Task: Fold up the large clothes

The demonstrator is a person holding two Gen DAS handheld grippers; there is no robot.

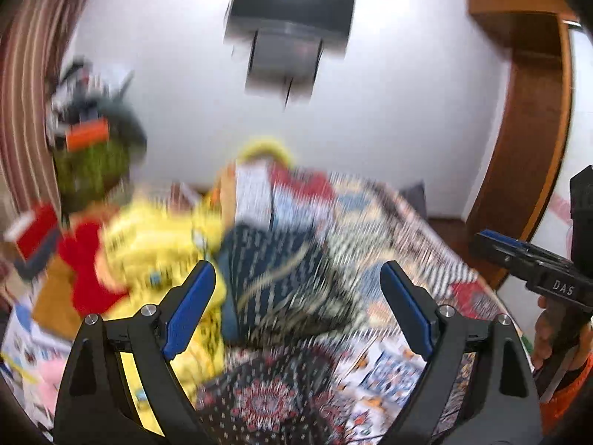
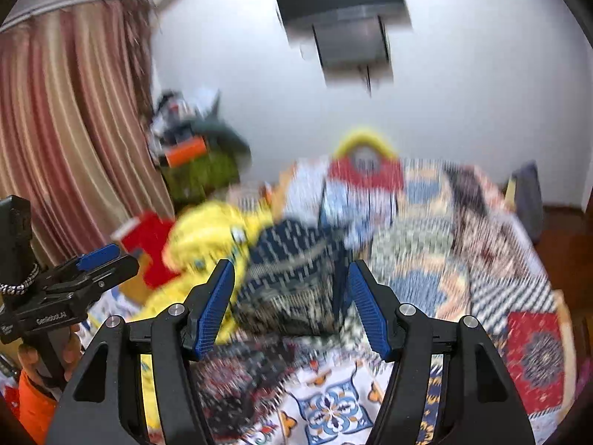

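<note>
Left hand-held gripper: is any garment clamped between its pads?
No, the left hand-held gripper stands open with nothing between its blue pads.

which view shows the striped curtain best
The right wrist view: the striped pink-and-tan curtain fills its left side, top rail visible. The left wrist view shows only a curved, darker strip of it at the left edge.

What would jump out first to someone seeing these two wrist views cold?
Probably the bright yellow garment, heaped at the left of the bed beside a dark blue patterned cloth, both on a busy patchwork bedspread. Next, the empty left gripper and right gripper, blue pads apart above the bed. On the white wall behind hangs a dark screen, and striped curtains fill the left.
</note>
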